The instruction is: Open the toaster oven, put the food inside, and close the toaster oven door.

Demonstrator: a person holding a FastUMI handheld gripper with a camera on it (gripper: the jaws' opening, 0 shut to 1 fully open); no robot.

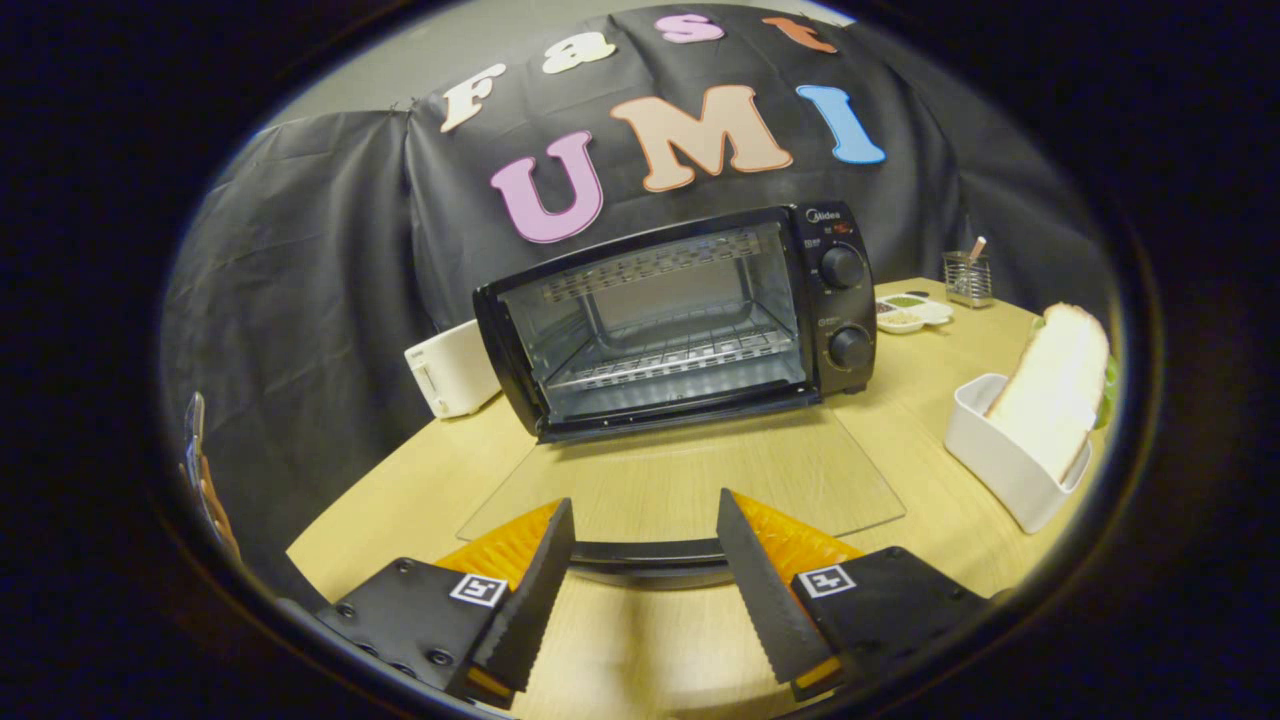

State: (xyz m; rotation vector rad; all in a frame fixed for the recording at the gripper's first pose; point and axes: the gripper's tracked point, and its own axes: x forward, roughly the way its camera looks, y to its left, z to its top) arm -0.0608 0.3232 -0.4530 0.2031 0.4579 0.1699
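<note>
The toaster oven [680, 320] is seen open, its glass door [690, 480] laid flat; the jaws are spread, straddling the door handle [645, 553] without gripping. Bread [1050, 385] is seen propped in a white tray [1000, 465].

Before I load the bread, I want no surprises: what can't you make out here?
- White appliance: mostly hidden behind the toaster oven.
- Divided dish: contents too small to identify.
- Bread: lower part hidden in its white holder.
- Door handle: ends covered by the open hand-held gripper fingers.
</note>
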